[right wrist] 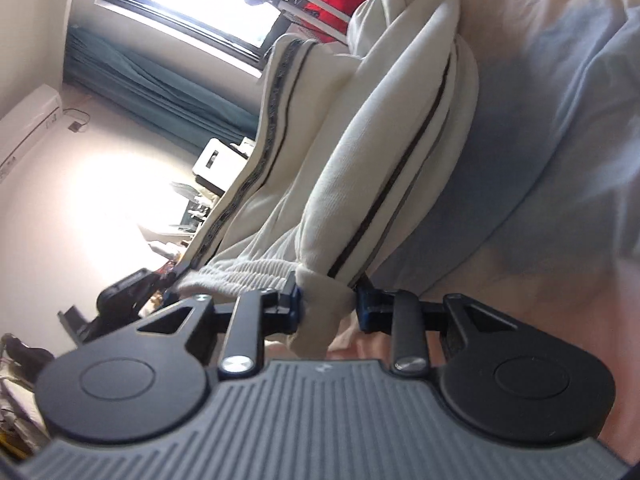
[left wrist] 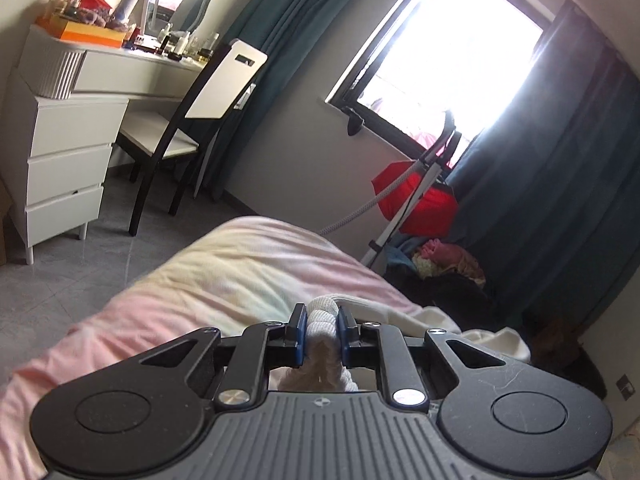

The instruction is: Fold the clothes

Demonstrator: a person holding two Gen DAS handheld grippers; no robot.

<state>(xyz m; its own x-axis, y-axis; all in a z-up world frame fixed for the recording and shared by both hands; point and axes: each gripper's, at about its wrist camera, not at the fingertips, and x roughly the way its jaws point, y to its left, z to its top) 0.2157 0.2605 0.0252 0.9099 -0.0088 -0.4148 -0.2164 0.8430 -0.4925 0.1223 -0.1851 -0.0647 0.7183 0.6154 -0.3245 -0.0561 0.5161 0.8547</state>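
Note:
Cream sweatpants with dark side stripes hang stretched above the bed in the right wrist view, which is rolled sideways. My right gripper is shut on a bunched corner of the ribbed waistband. My left gripper is shut on a thick roll of the same cream ribbed fabric, held just above the bed; more cream cloth trails off to the right behind it.
The bed has a pink, yellow and blue cover. A white dresser and a chair stand at the left. A window, dark curtains, a red bag and a clothes pile are at the right.

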